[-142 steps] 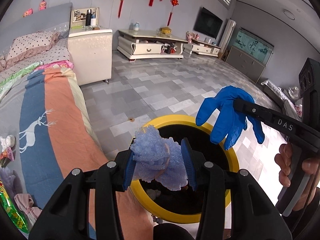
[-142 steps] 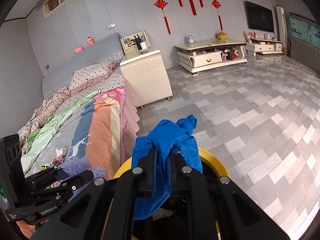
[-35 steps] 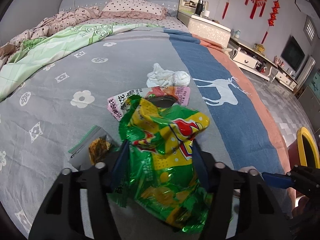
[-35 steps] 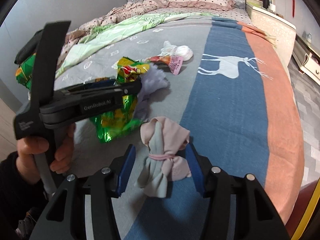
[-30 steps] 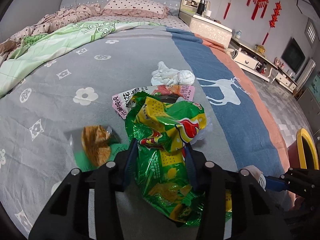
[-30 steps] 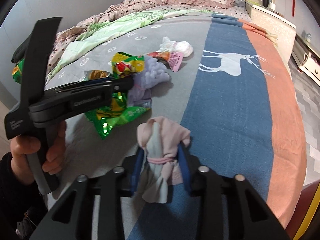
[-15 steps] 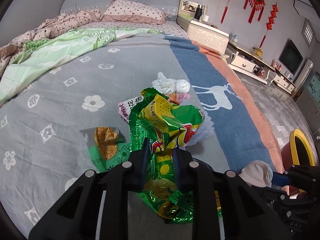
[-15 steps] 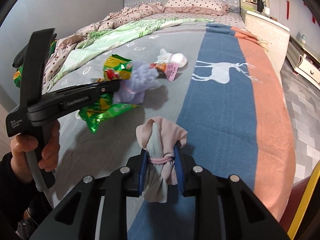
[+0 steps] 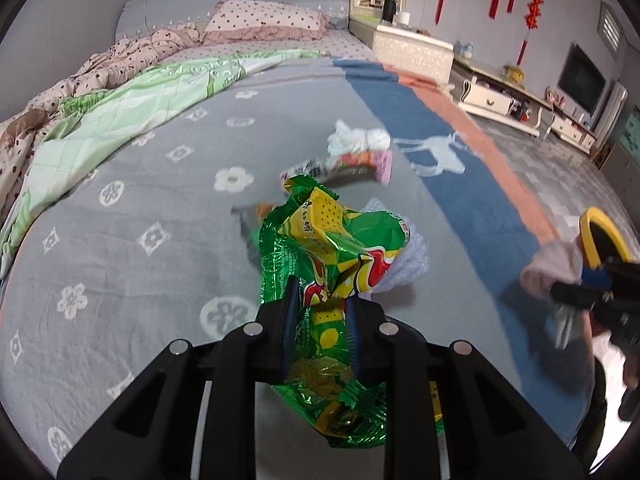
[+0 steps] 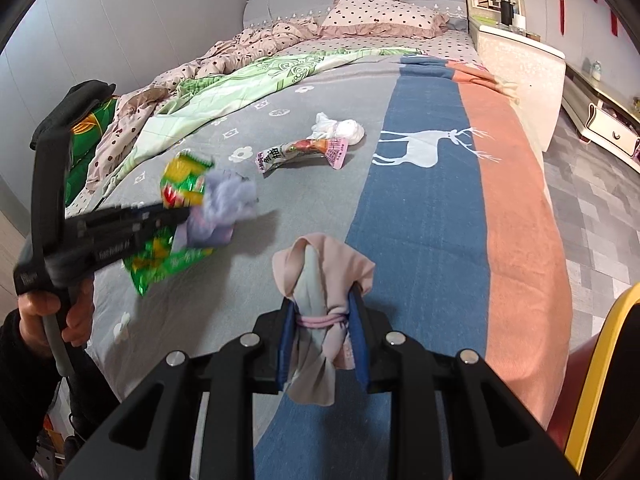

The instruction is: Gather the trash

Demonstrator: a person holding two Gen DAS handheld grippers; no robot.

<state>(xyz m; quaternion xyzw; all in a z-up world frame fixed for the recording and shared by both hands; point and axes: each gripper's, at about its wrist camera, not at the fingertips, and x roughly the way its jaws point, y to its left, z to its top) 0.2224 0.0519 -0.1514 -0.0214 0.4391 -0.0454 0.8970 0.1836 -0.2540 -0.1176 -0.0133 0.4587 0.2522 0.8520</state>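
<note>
Nearest, left gripper (image 9: 320,312): closed narrowly on a crumpled green and yellow snack bag (image 9: 340,256), which is held clear above the blanket (image 9: 140,200).
Beside the bag: a pale lilac tuft (image 9: 404,268) is seen against its right side; whether it is clamped too cannot be told.
Right gripper (image 10: 322,328): pinched tight on a pink cloth bundle (image 10: 324,272) tied with a pink band, lifted off the bed.
Left hand (image 10: 60,308): wrapped around the left gripper's handle, seen from the right wrist camera.
Bin (image 10: 596,364): its yellow rim is seen at the bed's right edge, near the right gripper.
Farther on the blanket: a long printed wrapper (image 10: 304,152) is left lying flat, with a white crumpled tissue (image 10: 340,128) just behind it.
</note>
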